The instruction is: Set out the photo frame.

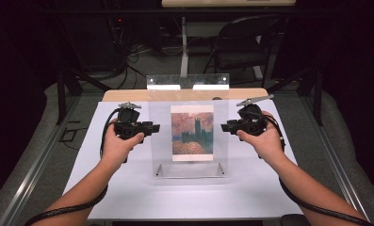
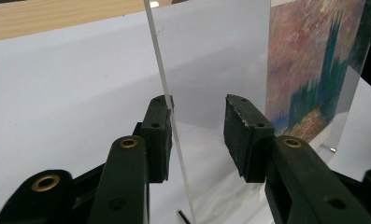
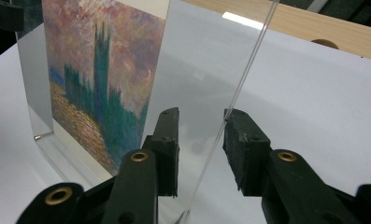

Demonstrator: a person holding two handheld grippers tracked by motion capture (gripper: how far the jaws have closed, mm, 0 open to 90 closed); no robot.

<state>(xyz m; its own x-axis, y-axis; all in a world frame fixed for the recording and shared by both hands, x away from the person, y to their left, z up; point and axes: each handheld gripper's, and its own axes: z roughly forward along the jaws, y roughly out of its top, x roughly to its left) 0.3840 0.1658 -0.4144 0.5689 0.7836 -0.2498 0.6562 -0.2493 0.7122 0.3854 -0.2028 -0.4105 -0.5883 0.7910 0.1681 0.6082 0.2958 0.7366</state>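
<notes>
high view: clear acrylic frame (image 1: 188, 127) with a painted print (image 1: 191, 136) stands upright on the white counter (image 1: 128, 193), each side edge between apart jaws of left gripper (image 1: 155, 127) and right gripper (image 1: 223, 126).

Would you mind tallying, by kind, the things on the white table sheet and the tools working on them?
Clear acrylic frame, standing upright on the white sheet: 1
Painted picture inside the frame: 1
Handheld grippers, left gripper and right gripper, one at each side edge of the frame: 2
Total: 4
</notes>
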